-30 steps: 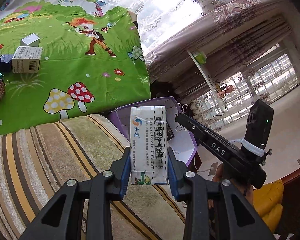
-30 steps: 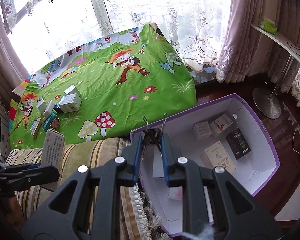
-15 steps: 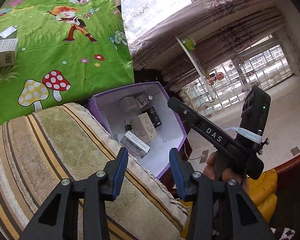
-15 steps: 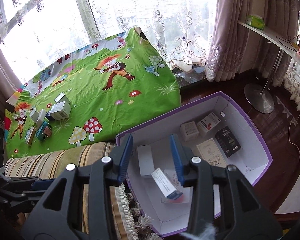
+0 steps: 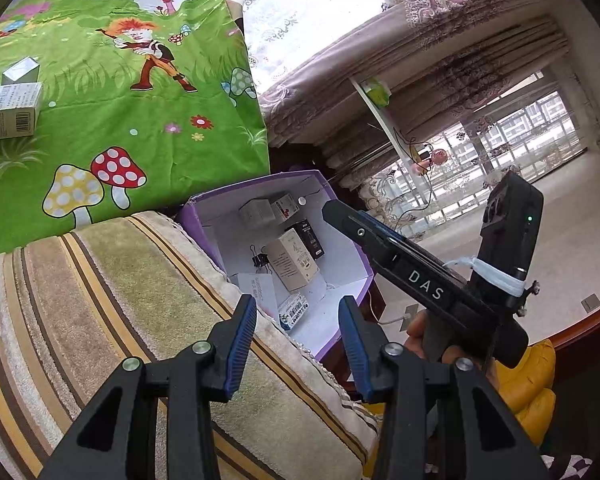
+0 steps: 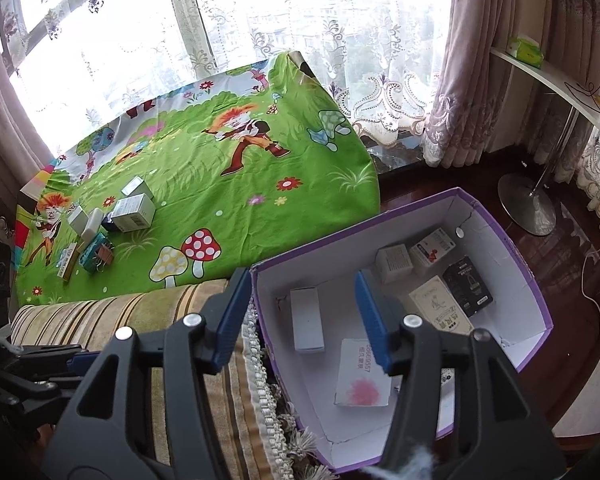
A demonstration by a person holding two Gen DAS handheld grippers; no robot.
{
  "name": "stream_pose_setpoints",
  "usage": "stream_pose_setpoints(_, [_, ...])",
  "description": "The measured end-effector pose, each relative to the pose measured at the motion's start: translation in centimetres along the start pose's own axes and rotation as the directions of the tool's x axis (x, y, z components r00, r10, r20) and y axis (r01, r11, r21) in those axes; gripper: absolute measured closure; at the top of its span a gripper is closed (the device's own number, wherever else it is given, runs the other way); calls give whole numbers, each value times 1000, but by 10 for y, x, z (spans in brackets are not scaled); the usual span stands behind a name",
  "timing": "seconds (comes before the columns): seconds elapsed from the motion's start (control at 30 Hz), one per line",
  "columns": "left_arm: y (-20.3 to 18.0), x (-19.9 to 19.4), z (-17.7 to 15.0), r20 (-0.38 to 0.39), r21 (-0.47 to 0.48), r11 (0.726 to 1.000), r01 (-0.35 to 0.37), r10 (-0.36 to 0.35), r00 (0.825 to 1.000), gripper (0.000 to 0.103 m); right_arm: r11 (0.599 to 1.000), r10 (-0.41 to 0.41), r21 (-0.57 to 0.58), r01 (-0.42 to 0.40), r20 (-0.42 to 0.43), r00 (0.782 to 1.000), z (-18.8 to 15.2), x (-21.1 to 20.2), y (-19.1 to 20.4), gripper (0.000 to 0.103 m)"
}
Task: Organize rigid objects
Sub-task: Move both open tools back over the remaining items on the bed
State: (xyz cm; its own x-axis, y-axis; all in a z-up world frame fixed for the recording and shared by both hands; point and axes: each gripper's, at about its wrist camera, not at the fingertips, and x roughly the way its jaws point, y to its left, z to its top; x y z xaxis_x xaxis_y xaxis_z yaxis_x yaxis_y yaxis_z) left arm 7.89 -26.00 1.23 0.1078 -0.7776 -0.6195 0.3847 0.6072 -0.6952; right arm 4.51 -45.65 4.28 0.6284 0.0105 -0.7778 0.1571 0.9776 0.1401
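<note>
Both tongs (image 6: 300, 316) released into box (image 6: 536, 292).

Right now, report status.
Left gripper open, empty. Right gripper just opening, empty, over box. More cartons on mat. Nothing blocking.

A purple box (image 6: 536, 292) with white insides sits open on the floor. Small boxes (image 6: 394, 263) lie flat inside it. More small boxes (image 6: 134, 208) lie on the green cloth.

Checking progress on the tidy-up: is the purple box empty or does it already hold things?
Not empty: the purple box holds several small cartons and a binder clip.
</note>
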Motion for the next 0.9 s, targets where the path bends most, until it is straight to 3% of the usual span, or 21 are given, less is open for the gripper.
stream_pose_setpoints(0.5, [26,-59,20,121,-36,996,-78,82,989,59,996,43,-83,-42,0,999,8,2,38,33])
stream_pose_setpoints(0.67, [48,-90,30,169,-72,987,-140,151,974,59,992,63,-114,-62,4,998,16,5,55,30])
stream_pose_setpoints(0.9, [98,-136,47,242,-186,960,-210,251,937,59,982,94,-167,-93,-7,996,29,18,87,29])
